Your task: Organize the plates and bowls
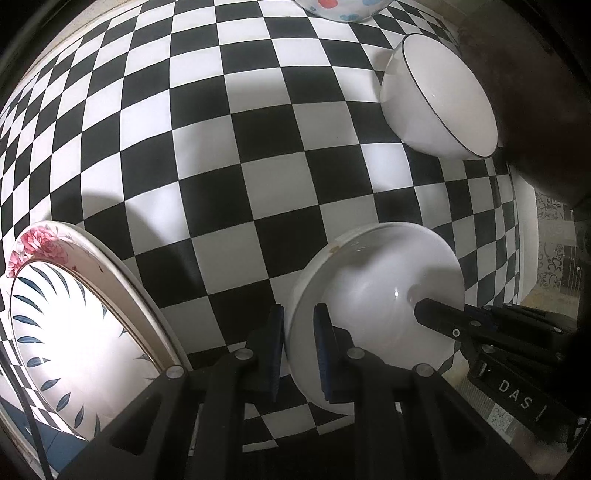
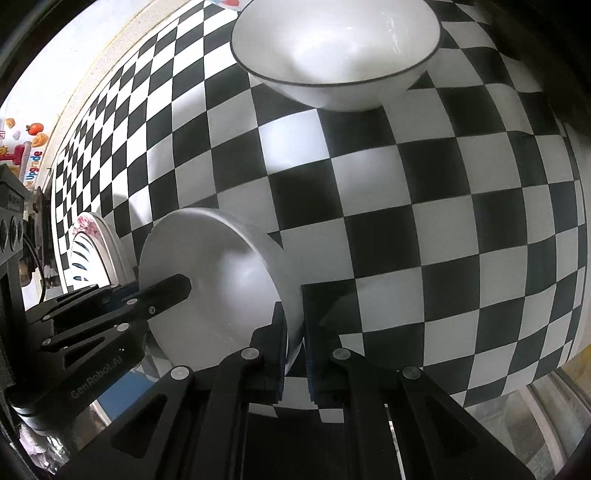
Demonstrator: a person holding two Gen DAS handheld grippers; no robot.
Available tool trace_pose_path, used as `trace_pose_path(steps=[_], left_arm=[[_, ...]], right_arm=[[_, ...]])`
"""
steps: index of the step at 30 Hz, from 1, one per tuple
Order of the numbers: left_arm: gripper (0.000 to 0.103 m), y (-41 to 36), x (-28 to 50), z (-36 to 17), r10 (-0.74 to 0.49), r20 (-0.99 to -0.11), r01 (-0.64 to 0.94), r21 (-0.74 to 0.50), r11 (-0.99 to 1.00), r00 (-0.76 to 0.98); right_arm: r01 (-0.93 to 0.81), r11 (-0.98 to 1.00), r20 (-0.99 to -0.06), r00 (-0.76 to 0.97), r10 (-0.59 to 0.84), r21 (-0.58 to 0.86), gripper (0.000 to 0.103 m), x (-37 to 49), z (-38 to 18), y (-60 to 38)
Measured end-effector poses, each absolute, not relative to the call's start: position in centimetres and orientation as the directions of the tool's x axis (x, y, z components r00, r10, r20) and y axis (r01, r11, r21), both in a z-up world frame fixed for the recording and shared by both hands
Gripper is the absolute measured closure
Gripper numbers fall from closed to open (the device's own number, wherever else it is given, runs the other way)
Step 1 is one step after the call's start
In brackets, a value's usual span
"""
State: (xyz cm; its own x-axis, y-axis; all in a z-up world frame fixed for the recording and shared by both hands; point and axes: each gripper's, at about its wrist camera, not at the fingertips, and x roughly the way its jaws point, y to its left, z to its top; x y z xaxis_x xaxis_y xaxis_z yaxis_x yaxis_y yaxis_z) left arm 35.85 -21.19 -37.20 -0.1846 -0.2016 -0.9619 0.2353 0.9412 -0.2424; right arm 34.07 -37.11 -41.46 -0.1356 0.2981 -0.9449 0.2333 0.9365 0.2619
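A plain white bowl (image 1: 373, 288) is held between both grippers above the checkered table. My left gripper (image 1: 298, 332) is shut on its near rim. My right gripper (image 2: 294, 325) is shut on the opposite rim of the same bowl (image 2: 218, 280); its finger shows in the left wrist view (image 1: 443, 317), reaching into the bowl. A second white bowl with a dark rim (image 1: 436, 99) stands on the table further away, also in the right wrist view (image 2: 336, 51). A stack of plates, a blue-leaf plate (image 1: 62, 339) on a rose-rimmed plate (image 1: 44, 240), lies at the left.
The checkered tablecloth (image 1: 229, 155) covers the table. A bowl with coloured spots (image 1: 340, 9) sits at the far edge. The table's right edge (image 2: 580, 258) drops off to a patterned floor. A dark rounded object (image 1: 532, 92) stands behind the dark-rimmed bowl.
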Motion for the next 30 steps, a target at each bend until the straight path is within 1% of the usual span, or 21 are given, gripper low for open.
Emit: trace_pose_path(steps=[2, 3, 7, 12, 14, 17, 19, 20, 21, 24, 28, 30], left_arm=[[0.088, -21.1, 35.9, -37.3, -0.204, -0.96, 0.221, -0.245, 0.944, -0.193], [0.088, -21.0, 35.9, -37.3, -0.207, -0.958, 0.213, -0.248, 0.945, -0.197], [0.088, -20.1, 36.0, -36.4, -0.179, -0.969, 0.194, -0.211, 0.958, -0.17], [0.087, -19.1, 36.1, -33.3, -0.174, -0.979, 0.185, -0.191, 0.964, -0.106], [0.086, -19.1, 36.4, -31.7, -0.174, -0.982, 0.194, -0.184, 0.964, -0.066], [0.083, -19.8, 37.3, -29.8, -0.189, -0.982, 0.211, -0.19, 0.959, -0.023], [0.079, -20.5, 38.1, -29.3, -0.208, -0.978, 0.218, -0.207, 0.954, -0.017], [0.079, -21.0, 38.8, -29.3, -0.212, -0.977, 0.221, -0.21, 0.952, -0.013], [0.079, -21.4, 39.3, -29.3, -0.217, -0.976, 0.221, -0.215, 0.951, -0.014], [0.079, -22.8, 41.7, -29.8, -0.247, -0.968, 0.209, -0.249, 0.946, -0.038], [0.079, -25.4, 44.7, -30.7, -0.293, -0.953, 0.2, -0.303, 0.932, -0.079], [0.079, -26.7, 46.2, -31.2, -0.298, -0.95, 0.197, -0.311, 0.93, -0.091]], right_arm=[[0.241, 0.933, -0.942, -0.14, 0.305, 0.266, 0.092, 34.1, -41.5, -37.2], [0.247, 0.93, -0.939, -0.142, 0.314, 0.273, 0.09, 34.2, -41.6, -37.3], [0.27, 0.917, -0.928, -0.149, 0.341, 0.294, 0.09, 34.0, -41.7, -37.9], [0.287, 0.906, -0.925, -0.124, 0.358, 0.312, 0.09, 33.8, -40.3, -39.1], [0.293, 0.899, -0.923, -0.109, 0.369, 0.325, 0.088, 33.9, -39.3, -39.8], [0.274, 0.921, -0.949, -0.071, 0.307, 0.277, 0.086, 34.5, -37.5, -40.7], [0.271, 0.929, -0.962, -0.036, 0.271, 0.252, 0.076, 35.1, -36.5, -41.5], [0.281, 0.928, -0.965, -0.017, 0.26, 0.245, 0.068, 35.6, -36.2, -42.1], [0.296, 0.923, -0.966, -0.002, 0.257, 0.245, 0.066, 36.1, -36.0, -42.8], [0.329, 0.915, -0.971, 0.034, 0.236, 0.234, 0.065, 38.2, -35.8, -44.7], [0.312, 0.932, -0.983, 0.066, 0.174, 0.186, 0.066, 41.4, -35.4, -45.8], [0.292, 0.944, -0.988, 0.075, 0.136, 0.152, 0.066, 43.2, -35.1, -46.1]])
